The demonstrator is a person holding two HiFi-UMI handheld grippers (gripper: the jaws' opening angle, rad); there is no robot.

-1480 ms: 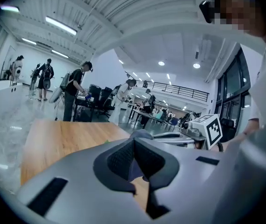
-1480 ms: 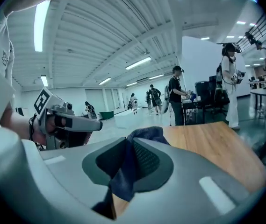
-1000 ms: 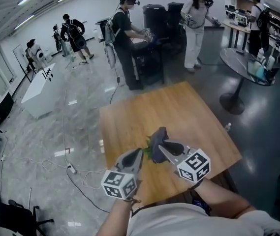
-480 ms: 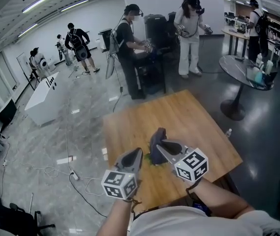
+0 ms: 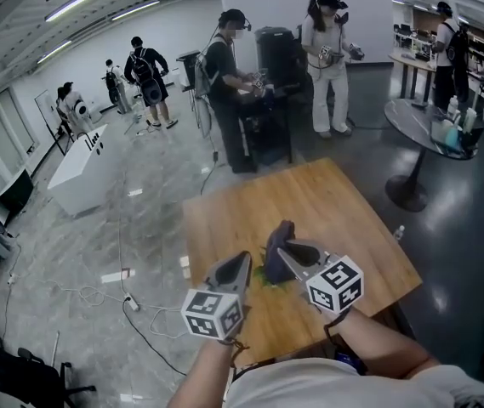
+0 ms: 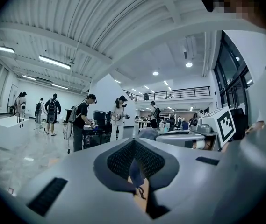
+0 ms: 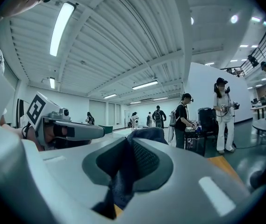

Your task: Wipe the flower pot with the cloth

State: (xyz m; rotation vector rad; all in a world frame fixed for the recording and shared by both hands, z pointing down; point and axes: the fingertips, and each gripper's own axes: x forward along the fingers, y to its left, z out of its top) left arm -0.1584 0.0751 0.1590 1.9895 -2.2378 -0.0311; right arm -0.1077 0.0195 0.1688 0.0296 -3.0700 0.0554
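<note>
My right gripper (image 5: 283, 250) is shut on a dark blue cloth (image 5: 277, 235) that bunches up above its tips over the wooden table (image 5: 327, 202). In the right gripper view the cloth (image 7: 147, 135) fills the slit between the pads of that gripper (image 7: 130, 146). My left gripper (image 5: 243, 260) is beside it, its tips closed. A few green leaves (image 5: 259, 276) show between the two grippers; the flower pot itself is hidden under them. In the left gripper view the jaws of the left gripper (image 6: 133, 146) meet, with only a thin bluish strip and wood in the slit.
The table's near edge (image 5: 310, 334) lies just ahead of my arms. Several people stand at a dark bench (image 5: 267, 83) beyond the table's far end. A round table (image 5: 424, 117) stands at the right, a white counter (image 5: 80, 164) at the left, and cables (image 5: 131, 300) lie on the floor.
Both grippers stay close together over the near part of the table. The cloth in the right gripper has hardly shifted, and fewer leaves show than a second ago.
</note>
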